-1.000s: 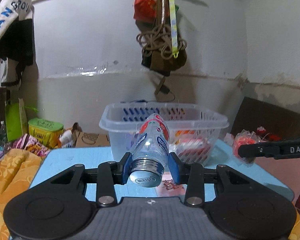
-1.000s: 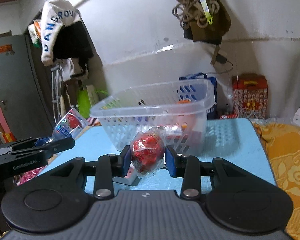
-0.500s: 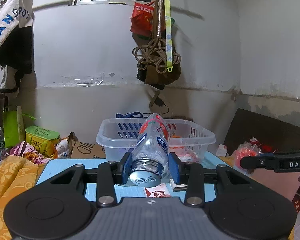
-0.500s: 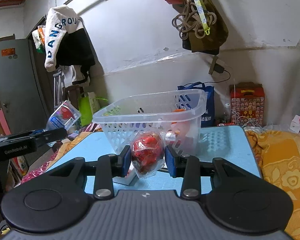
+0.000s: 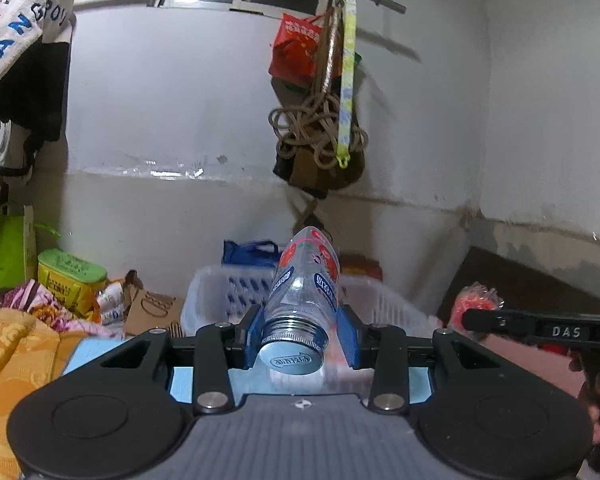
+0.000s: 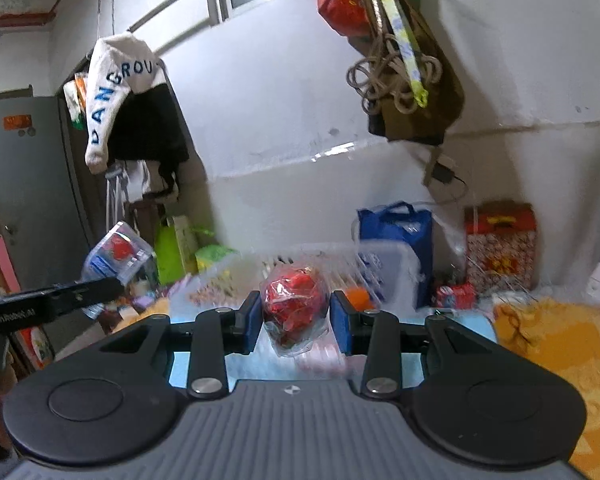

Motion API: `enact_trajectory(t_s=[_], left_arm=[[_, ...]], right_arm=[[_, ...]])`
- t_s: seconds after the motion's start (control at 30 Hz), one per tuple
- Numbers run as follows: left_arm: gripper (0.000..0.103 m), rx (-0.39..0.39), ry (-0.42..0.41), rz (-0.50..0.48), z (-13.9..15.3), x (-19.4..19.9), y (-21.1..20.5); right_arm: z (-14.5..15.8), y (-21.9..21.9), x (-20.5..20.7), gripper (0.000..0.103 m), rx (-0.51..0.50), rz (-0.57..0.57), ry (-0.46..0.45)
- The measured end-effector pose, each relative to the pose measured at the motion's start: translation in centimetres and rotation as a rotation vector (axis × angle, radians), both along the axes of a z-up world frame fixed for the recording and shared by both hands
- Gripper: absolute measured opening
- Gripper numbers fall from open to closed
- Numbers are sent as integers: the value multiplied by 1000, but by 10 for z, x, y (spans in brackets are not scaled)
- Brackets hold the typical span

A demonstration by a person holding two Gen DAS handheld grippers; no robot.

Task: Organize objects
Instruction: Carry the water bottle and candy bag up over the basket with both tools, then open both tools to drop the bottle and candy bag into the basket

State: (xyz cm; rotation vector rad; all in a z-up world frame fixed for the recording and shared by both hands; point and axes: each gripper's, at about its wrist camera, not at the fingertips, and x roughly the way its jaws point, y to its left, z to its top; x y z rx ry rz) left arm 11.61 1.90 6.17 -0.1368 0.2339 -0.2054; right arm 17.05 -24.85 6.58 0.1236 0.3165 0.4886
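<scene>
My left gripper [image 5: 298, 334] is shut on a clear plastic bottle [image 5: 304, 292] with a red and blue label, its silver cap toward the camera. It holds the bottle in the air in front of a clear plastic basket [image 5: 220, 300]. My right gripper [image 6: 296, 318] is shut on a clear bag of red items [image 6: 294, 306], held in the air before the same basket [image 6: 384, 268]. The bottle shows in the right wrist view [image 6: 116, 256] at the left. The bag shows in the left wrist view [image 5: 476, 304] at the right.
The basket stands on a light blue table [image 5: 88, 354]. An orange blanket [image 5: 8, 344] lies left of it. A green tin [image 5: 68, 276], a blue bag [image 6: 396, 228] and a red box [image 6: 500, 244] stand behind by the wall. A rope bundle [image 5: 316, 128] hangs above.
Both grippers have risen and tilted upward with their loads. The basket now sits lower in both views and looks blurred in the right one.
</scene>
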Motion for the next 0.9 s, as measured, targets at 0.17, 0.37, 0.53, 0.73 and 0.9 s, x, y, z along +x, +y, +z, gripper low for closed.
enact_trajectory(t_s=[0.17, 0.37, 0.53, 0.73, 0.9], left_arm=[[44, -9, 8, 38, 19, 51, -9], [49, 5, 98, 98, 2, 118, -15], [103, 49, 36, 135, -10, 117, -14], [103, -40, 74, 97, -24, 70, 1], [103, 25, 184, 26, -66, 49, -17]], right_arm=[[3, 23, 57, 41, -51, -7, -9], [-19, 30, 99, 77, -33, -47, 3], [-20, 28, 81, 103, -37, -116, -70], [-21, 14, 29, 103, -9, -174, -72], [-47, 9, -6, 103, -80, -320, 3]])
